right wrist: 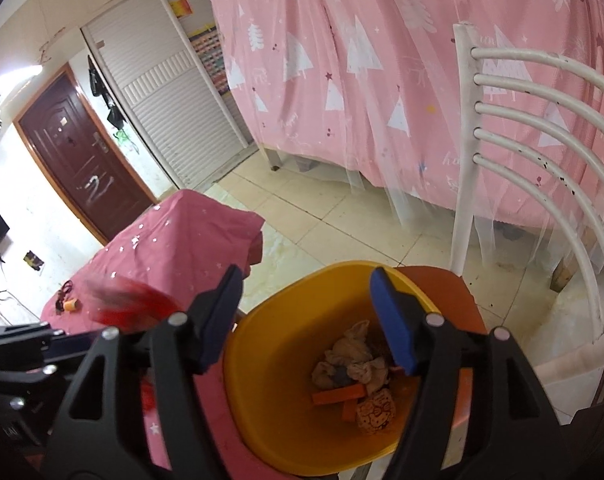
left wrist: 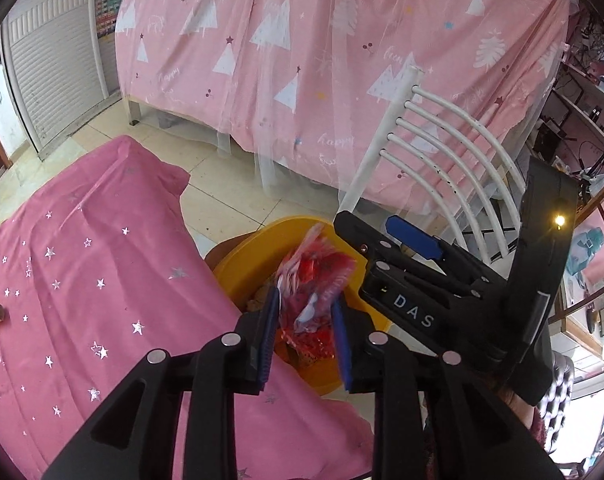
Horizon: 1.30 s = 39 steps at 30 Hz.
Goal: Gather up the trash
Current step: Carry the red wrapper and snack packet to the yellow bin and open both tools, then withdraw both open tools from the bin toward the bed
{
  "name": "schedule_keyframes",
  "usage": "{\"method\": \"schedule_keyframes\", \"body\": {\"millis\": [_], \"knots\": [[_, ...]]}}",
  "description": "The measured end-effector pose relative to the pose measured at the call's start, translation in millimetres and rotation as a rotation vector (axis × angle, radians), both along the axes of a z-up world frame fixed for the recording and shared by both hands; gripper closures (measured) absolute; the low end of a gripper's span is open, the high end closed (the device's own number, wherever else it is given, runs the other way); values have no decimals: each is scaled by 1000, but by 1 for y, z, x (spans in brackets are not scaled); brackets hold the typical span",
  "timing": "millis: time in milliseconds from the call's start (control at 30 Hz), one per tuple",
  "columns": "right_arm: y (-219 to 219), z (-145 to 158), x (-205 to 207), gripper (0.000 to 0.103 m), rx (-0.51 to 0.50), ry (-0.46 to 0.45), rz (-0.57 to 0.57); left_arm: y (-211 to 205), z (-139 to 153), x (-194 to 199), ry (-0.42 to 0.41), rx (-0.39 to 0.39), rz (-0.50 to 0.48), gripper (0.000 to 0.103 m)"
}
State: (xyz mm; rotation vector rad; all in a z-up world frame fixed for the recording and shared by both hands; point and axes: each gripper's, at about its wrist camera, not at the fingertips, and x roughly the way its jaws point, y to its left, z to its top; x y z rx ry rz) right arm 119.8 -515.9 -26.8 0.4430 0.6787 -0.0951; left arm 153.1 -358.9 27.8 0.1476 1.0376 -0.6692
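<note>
Honestly the red wrapper [left wrist: 313, 292] pinched in the left gripper [left wrist: 305, 340] at lower centre could get dropped onto the pink tablecloth [left wrist: 102, 280] if released before the yellow bin [right wrist: 286, 400] is cleared, while the right gripper [right wrist: 313, 320] is held wide, empty.
</note>
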Motion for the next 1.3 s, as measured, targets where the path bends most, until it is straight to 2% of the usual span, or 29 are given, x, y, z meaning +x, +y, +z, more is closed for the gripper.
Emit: {"method": "schedule_keyframes", "body": {"millis": [133,167,333,600,667,900,967,1067,1300], "knots": [[3,0,0,38,-4,-1,-4,8,1,5,17,-26,18,60],[3,1,-1,38,-2,-2,-6,10,2,5,13,-28,22,58],[10,4,-1,38,-16,-13,9,23,1,6,1,-15,50,58],[47,18,-1,37,-77,-35,80,73,13,18,-21,-32,129,58],[57,22,-1,32,-90,-40,98,91,15,21,-33,-27,153,58],[101,21,8,31,-97,-23,175,150,19,35,-40,-33,239,56],[116,21,13,31,-98,-18,205,169,21,38,-43,-38,266,53],[138,24,20,31,-116,-12,246,196,24,42,-57,-40,302,49],[195,30,35,31,-170,0,353,254,18,53,-56,-43,382,48]]}}
